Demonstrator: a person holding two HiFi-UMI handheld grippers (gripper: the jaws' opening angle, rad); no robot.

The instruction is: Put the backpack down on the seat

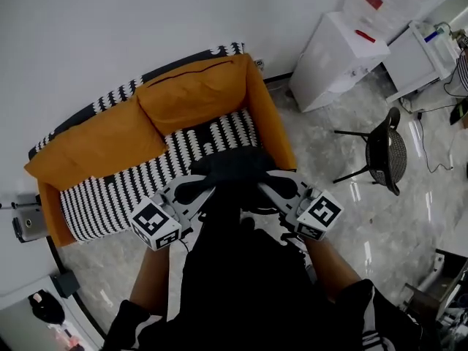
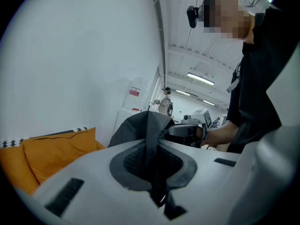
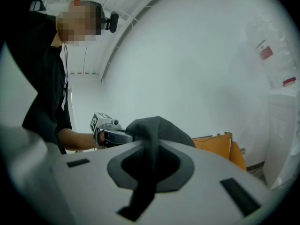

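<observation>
The left tongs (image 2: 153, 165) are being pressed together on a dark strip of the backpack (image 2: 137, 125), which is running down between the grey pads. The right tongs (image 3: 149, 165) are likewise being clamped shut on a strip of the same black fabric, with the bulk of the bag bulging up just beyond the jaws. In the head view the backpack (image 1: 232, 168) is being held between the left tongs (image 1: 194, 190) and the right tongs (image 1: 280, 187), one at each side of it, in front of the person's body. It is being carried over the front right part of the seat (image 1: 139, 185), a black-and-white patterned surface. Whether the bag is being rested on the seat cannot be told. The seat is being framed by the orange sofa (image 1: 270, 119), and two orange cushions (image 1: 110, 141) are being propped against its back, next to the white wall (image 1: 110, 28). Well apart to the right, a white cabinet (image 1: 329, 57) and a black chair (image 1: 385, 152) are being shown on the pale marbled floor (image 1: 322, 145).
</observation>
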